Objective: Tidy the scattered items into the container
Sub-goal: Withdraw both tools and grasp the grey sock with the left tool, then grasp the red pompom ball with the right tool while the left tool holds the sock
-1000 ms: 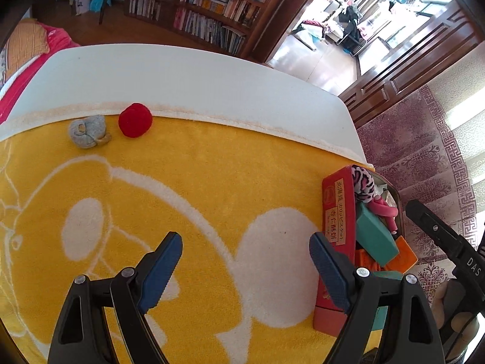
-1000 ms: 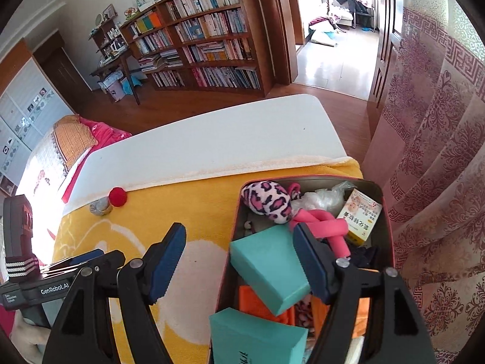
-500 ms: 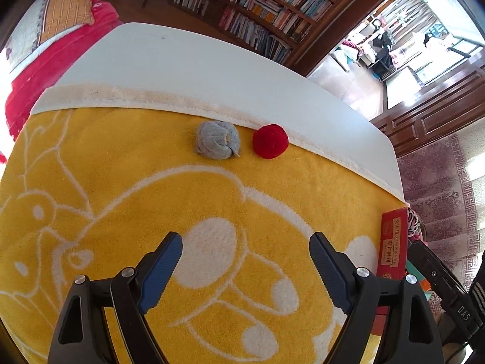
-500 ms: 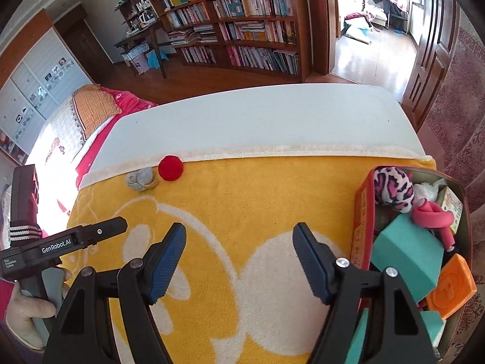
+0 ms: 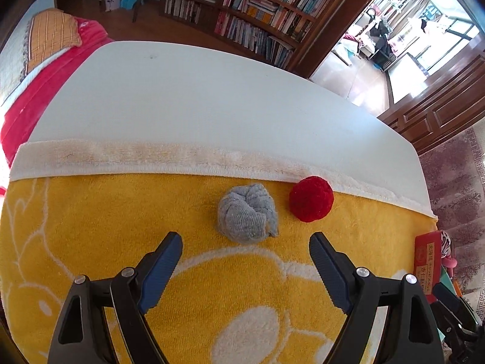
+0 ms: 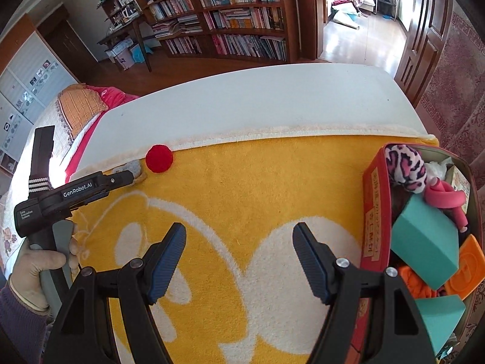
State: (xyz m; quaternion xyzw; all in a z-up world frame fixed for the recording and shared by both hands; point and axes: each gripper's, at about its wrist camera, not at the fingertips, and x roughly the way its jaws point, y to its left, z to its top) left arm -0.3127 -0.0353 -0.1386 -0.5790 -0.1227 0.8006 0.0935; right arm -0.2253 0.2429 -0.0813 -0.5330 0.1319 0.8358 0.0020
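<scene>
A grey rolled sock (image 5: pixel 247 214) and a red pompom ball (image 5: pixel 310 198) lie on the yellow towel (image 5: pixel 121 218) near its white border. My left gripper (image 5: pixel 245 259) is open and empty, just short of the sock. In the right wrist view the left gripper (image 6: pixel 121 179) reaches over the sock (image 6: pixel 130 168), with the ball (image 6: pixel 159 158) beside it. My right gripper (image 6: pixel 239 250) is open and empty over the towel's middle. The red container (image 6: pixel 374 212) at the right holds teal blocks, an orange piece, a pink toy and a leopard-print item.
The towel covers the near half of a white table (image 5: pixel 212 100). The container's edge shows at the right in the left wrist view (image 5: pixel 424 261). A bed with red bedding (image 5: pixel 45 72) is left of the table. Bookshelves (image 6: pixel 227 24) stand behind.
My left gripper has swung left and forward toward the sock and ball, now close in front of it. My right gripper has moved left, away from the container, out over the towel.
</scene>
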